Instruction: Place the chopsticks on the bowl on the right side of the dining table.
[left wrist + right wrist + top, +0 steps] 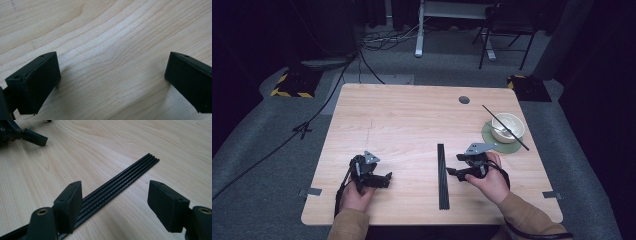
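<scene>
The high view looks forward and down over my side of the table (412,115), far enough off to take in every edge. The left gripper view sits close above bare wood, looking along my left gripper (112,82). The right gripper view is just as near, facing along the bundle of black rods (120,183) toward my left gripper; the high view shares those rods.
</scene>
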`<state>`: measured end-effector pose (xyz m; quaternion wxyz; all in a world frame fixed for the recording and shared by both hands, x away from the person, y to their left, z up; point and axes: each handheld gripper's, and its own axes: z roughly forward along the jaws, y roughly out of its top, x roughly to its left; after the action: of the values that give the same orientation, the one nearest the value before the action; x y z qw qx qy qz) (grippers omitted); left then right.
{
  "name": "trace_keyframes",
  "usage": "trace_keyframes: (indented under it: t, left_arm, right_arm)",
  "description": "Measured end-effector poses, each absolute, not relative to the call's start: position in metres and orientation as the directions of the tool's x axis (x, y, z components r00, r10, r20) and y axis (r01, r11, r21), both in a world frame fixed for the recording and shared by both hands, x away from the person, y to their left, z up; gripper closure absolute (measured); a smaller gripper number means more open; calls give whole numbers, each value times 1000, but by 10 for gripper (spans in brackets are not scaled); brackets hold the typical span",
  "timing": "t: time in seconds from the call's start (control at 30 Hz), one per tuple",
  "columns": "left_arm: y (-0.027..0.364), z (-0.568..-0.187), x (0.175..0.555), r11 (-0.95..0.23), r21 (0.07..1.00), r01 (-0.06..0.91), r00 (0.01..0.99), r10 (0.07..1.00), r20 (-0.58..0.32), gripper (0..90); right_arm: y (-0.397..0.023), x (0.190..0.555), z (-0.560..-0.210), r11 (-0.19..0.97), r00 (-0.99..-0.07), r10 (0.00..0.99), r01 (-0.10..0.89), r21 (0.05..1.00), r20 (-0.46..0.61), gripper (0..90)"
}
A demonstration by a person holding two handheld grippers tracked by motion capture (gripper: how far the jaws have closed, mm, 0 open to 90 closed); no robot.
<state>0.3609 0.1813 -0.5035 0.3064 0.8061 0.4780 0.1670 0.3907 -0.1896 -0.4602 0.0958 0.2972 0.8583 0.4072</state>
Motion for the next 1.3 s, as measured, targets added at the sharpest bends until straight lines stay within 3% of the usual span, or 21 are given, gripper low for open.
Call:
trace_keyframes:
  t: [0.73,1.3]
  left_arm:
    - [181,-504,361,-353,655,669,486,874,-25,4]
    - [181,-504,361,-353,654,669,484,875,-24,4]
  right_arm:
    - [-180,377,-486,532,-794,608,428,731,23,318]
    - [-179,376,-494,536,-791,610,447,716,38,323]
